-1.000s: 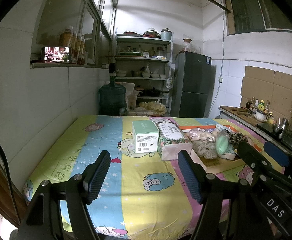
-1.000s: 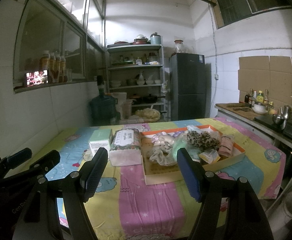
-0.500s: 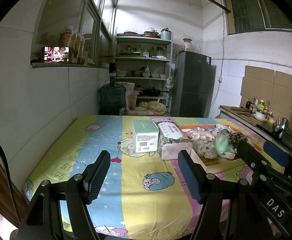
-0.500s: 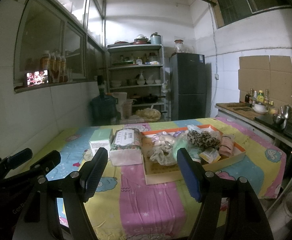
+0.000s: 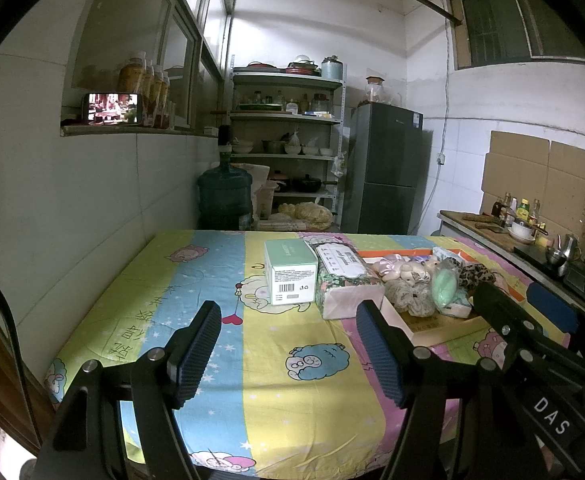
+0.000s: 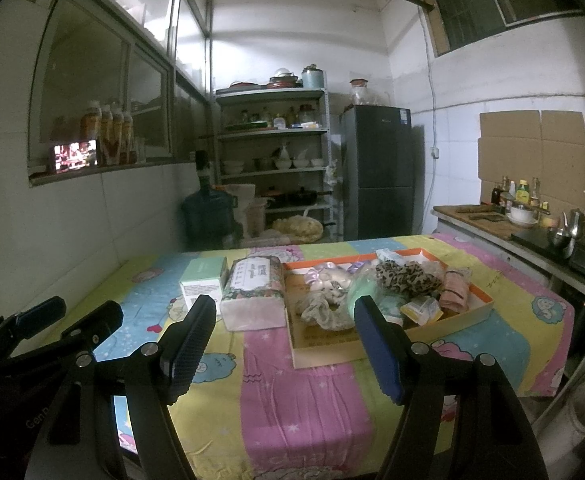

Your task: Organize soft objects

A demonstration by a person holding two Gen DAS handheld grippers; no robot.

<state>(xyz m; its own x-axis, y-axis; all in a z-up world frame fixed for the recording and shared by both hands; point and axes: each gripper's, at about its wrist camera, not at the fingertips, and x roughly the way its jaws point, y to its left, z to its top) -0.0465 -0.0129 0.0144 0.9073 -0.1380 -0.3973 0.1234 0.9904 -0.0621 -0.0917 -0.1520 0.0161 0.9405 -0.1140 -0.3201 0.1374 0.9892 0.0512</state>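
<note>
A shallow cardboard box lid (image 6: 388, 346) with an orange rim lies on the table and holds several soft items: a leopard-print scrunchie (image 6: 406, 276), a grey lace scrunchie (image 6: 320, 308), a pale plush toy (image 6: 332, 278), a green pouch (image 5: 444, 288) and a pink roll (image 6: 454, 290). To its left lie a floral tissue pack (image 6: 254, 288) and a green-and-white carton (image 5: 290, 272). My left gripper (image 5: 288, 346) hovers open and empty over the near table, short of the carton. My right gripper (image 6: 282, 344) is open and empty just before the box lid.
A cartoon-print cloth (image 5: 220, 280) covers the table. The tiled wall runs along the left. A water jug (image 5: 224, 196), metal shelves (image 5: 288, 144) and a fridge (image 5: 386, 172) stand behind. A counter (image 6: 488, 220) with bottles and a stove lines the right.
</note>
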